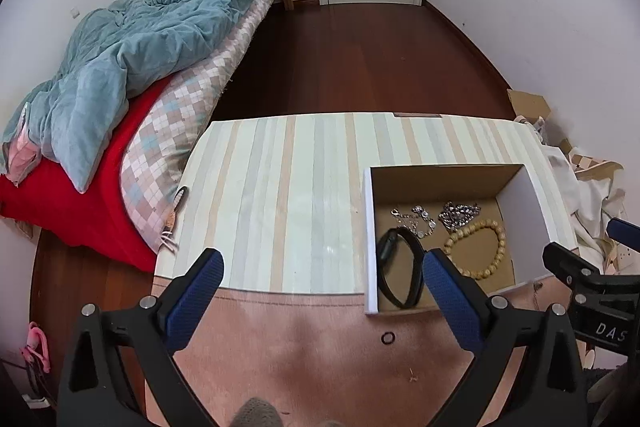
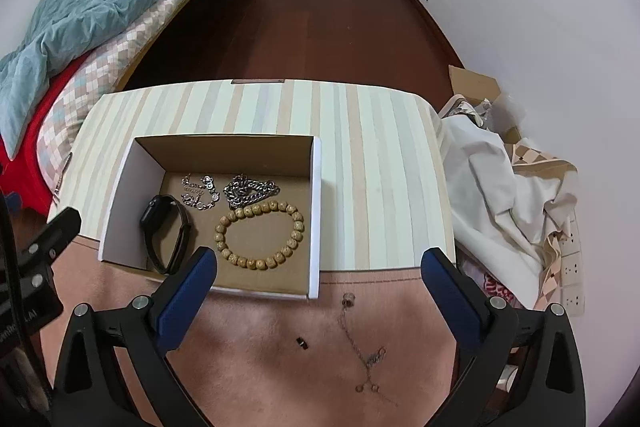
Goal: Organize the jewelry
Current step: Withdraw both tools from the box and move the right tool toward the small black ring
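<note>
Both grippers, left gripper (image 1: 322, 275) & right gripper (image 2: 318, 273), gape empty (nothing btwn pads), small ring (image 1: 388, 338) at 5 o'clock, box (image 2: 316, 211) w/ bead bracelet (image 2: 260, 235) at 11.

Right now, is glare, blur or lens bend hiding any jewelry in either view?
Left wrist view: sharp; soft sheen on the striped table, and the small ring shows. Right wrist view: sharp, fisheye bows the table edge; the thin chain looks faint on pink.
</note>
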`<state>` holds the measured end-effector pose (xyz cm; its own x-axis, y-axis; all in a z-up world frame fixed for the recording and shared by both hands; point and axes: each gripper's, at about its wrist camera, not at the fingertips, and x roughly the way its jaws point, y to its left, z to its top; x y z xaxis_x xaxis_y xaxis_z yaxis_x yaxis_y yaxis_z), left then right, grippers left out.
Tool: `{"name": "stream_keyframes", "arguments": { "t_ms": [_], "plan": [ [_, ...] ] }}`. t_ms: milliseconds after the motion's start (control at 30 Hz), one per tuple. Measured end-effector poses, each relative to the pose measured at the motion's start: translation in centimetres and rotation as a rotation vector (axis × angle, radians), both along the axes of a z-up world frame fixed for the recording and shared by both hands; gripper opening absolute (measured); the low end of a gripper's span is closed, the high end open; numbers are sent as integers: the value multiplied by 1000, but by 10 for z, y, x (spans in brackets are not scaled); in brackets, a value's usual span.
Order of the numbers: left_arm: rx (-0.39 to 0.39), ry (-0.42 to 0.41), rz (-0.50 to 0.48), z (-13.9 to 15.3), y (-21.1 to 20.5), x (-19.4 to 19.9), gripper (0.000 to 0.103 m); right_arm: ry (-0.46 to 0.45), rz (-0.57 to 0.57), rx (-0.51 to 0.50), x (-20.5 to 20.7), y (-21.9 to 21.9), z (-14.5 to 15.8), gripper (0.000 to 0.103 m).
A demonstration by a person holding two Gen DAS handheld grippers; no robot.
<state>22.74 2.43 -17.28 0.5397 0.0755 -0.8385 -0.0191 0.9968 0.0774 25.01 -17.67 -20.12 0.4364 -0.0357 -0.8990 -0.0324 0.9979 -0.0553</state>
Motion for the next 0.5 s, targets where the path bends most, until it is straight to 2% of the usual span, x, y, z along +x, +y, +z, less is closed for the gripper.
{"name": "stream_keyframes", "arguments": {
  "t_ms": [500],
  "plan": [
    [8,-133,27,52,3,-66,102,-124,-6,25,-69,2,56,103]
  ]
}}
